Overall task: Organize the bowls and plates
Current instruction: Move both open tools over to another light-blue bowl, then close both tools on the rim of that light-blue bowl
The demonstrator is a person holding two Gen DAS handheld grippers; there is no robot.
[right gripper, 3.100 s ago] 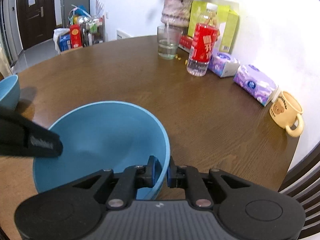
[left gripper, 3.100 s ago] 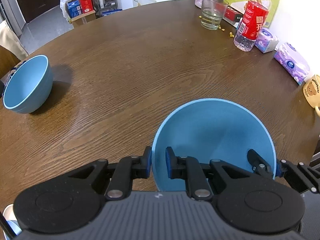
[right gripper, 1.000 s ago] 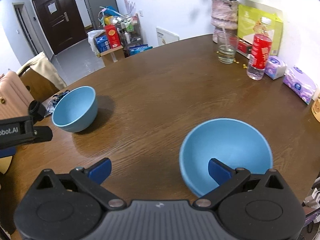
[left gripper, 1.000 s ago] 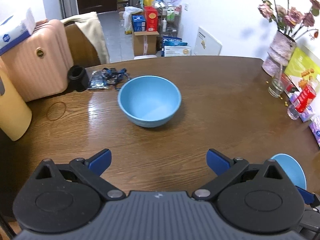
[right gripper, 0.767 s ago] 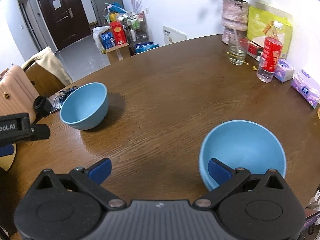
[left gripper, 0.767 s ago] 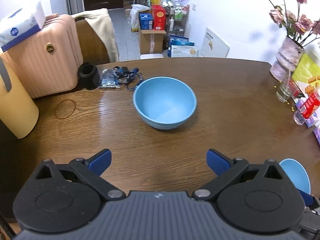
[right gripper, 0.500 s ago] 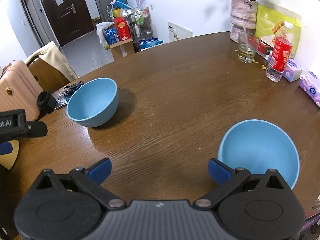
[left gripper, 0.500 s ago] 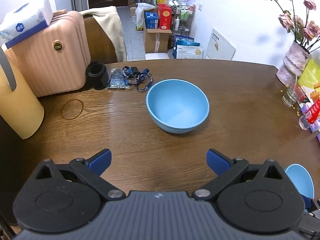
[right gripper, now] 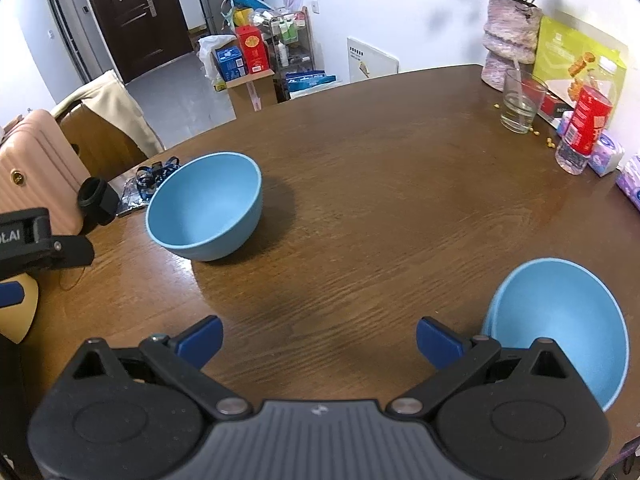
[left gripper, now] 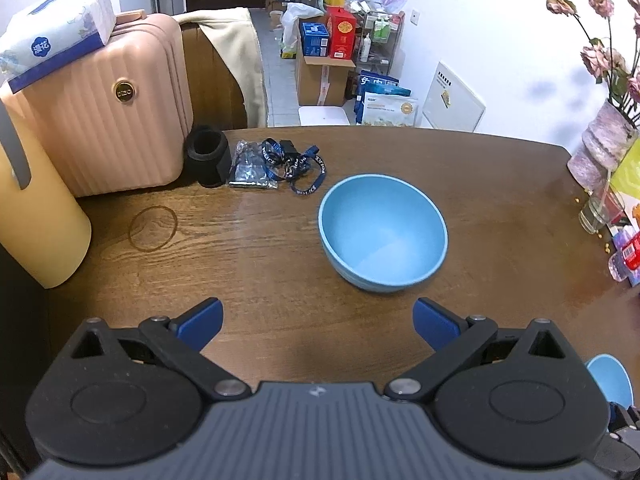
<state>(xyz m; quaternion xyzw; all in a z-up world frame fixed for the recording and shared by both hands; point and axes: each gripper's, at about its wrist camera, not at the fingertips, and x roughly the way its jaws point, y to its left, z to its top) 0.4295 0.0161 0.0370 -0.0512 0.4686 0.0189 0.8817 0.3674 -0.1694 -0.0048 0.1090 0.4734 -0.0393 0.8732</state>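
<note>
bench (right gripper: 400, 184): round dark wood; carries both bowls, with clutter along its edges.
suitcase (left gripper: 104, 112): pink, standing past the far bowl's left side, off the bench edge; not part of the task.
far bowl (left gripper: 382, 232): blue, upright, empty, alone mid-bench. This is the landmark; the same bowl sits at the left in the right wrist view (right gripper: 206, 206).
near bowl (right gripper: 560, 320): blue, upright, well apart from the far bowl, close to the bench's near edge. Its rim looks doubled, so it may be two nested; cannot tell.
left gripper (left gripper: 316, 318): jaws wide open, holding nothing, hanging on the near side of the far bowl and roughly lined up with it, not touching.
right gripper (right gripper: 318, 338): jaws wide open, empty, pointing at bare wood between the two bowls; the near bowl is just beside its right finger.
lanyard and pouch (left gripper: 276, 162): just behind the far bowl, on its left.
glass (right gripper: 520, 102): far side of the bench, well apart from the far bowl, beside a red-labelled bottle (right gripper: 584, 132).
step (judgement): far bowl not yet stacked; likely the next pick.
risk 1: a thin rim pinch on a smooth wall could slip or tip the bowl.
risk 2: overreach could shove the far bowl into the lanyard.
risk 3: an off-centre drop could nudge the near bowl off the edge.
</note>
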